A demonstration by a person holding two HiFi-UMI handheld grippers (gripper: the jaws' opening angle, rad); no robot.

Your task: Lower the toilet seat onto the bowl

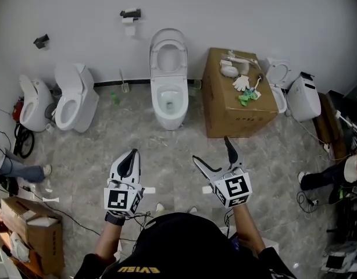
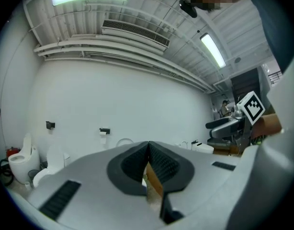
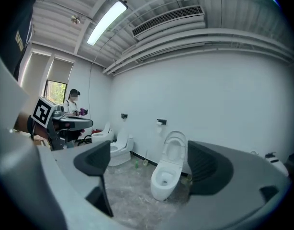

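Observation:
A white toilet [image 1: 168, 100] stands against the far wall, its seat and lid [image 1: 168, 52] raised upright against the wall. Both grippers hover over the marble floor well short of it. My left gripper [image 1: 132, 154] is shut with nothing in it; in the left gripper view its ribbed pads [image 2: 161, 163] meet. My right gripper [image 1: 210, 149] is open and empty. Between its spread jaws the right gripper view shows the toilet [image 3: 165, 180] and its raised seat [image 3: 175, 150] some way ahead.
A cardboard box [image 1: 236, 97] with gloves and small items on top stands right of the toilet. Two more toilets [image 1: 74, 97] stand at the left, another [image 1: 303, 97] at the right. People's legs [image 1: 21, 170] and cables lie at both sides; a box [image 1: 33, 231] is at the near left.

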